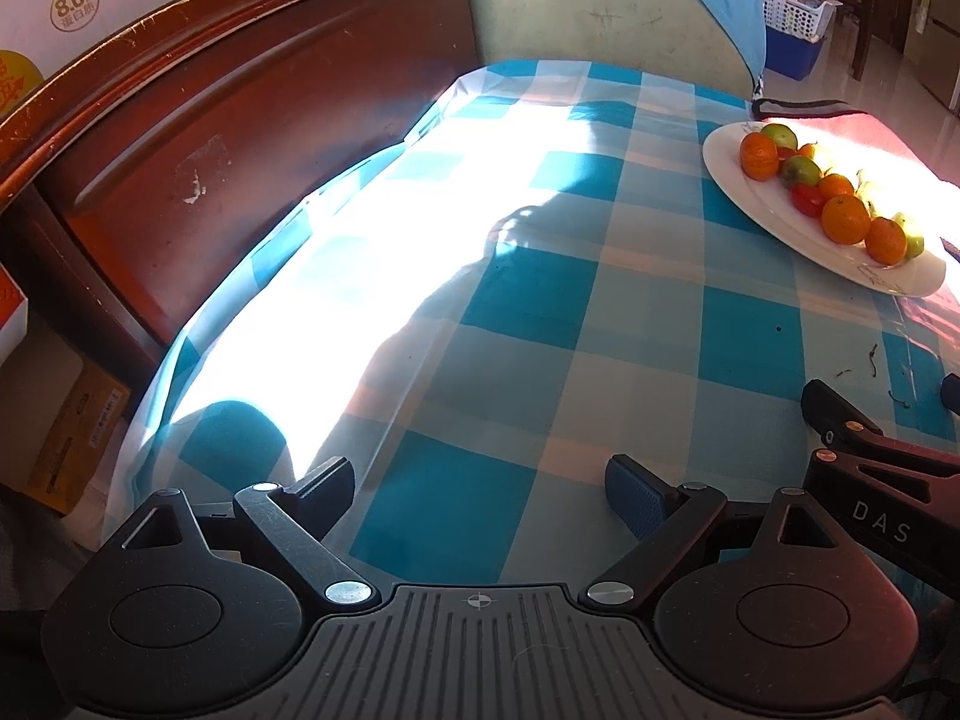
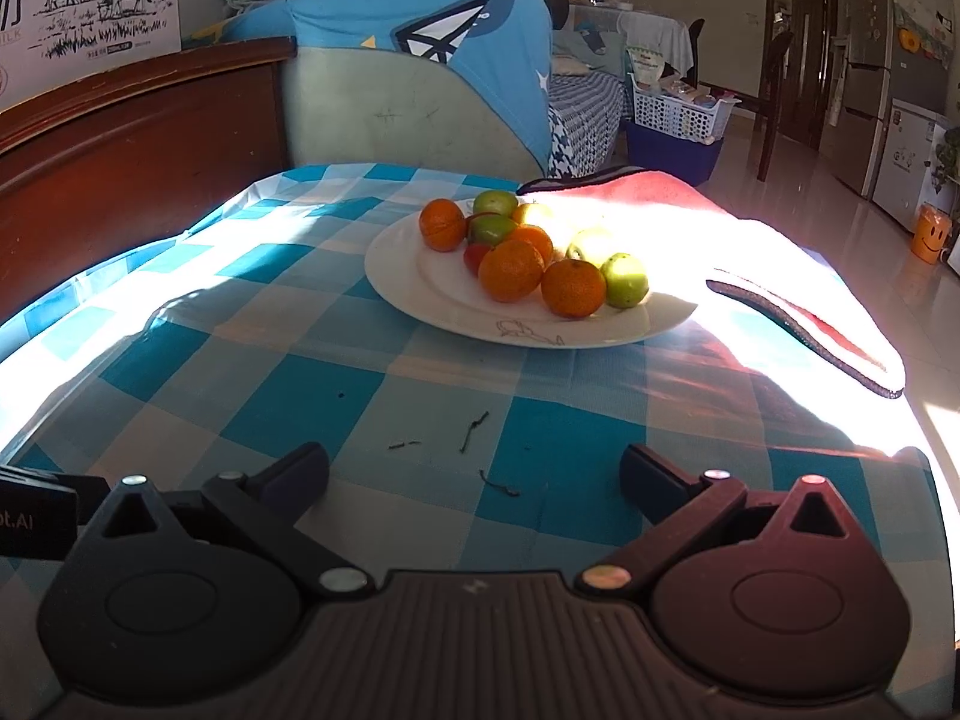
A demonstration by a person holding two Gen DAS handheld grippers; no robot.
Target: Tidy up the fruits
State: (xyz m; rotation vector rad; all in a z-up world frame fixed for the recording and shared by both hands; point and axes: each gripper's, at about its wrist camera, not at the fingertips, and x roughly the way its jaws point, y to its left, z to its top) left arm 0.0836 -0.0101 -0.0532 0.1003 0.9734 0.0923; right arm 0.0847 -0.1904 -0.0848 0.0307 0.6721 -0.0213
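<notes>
While fruits [image 2: 522,252] lie ahead on plate [image 2: 408,294] | right claw [image 2: 474,474] gapes empty, apart

Glare washes out the yellowish fruit [image 2: 591,243] and the pink cloth [image 2: 690,222] beside the plate [image 2: 396,276].

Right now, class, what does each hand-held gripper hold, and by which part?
Nothing. The left hand-held gripper and right hand-held gripper are open over the blue checked tablecloth, empty.
</notes>
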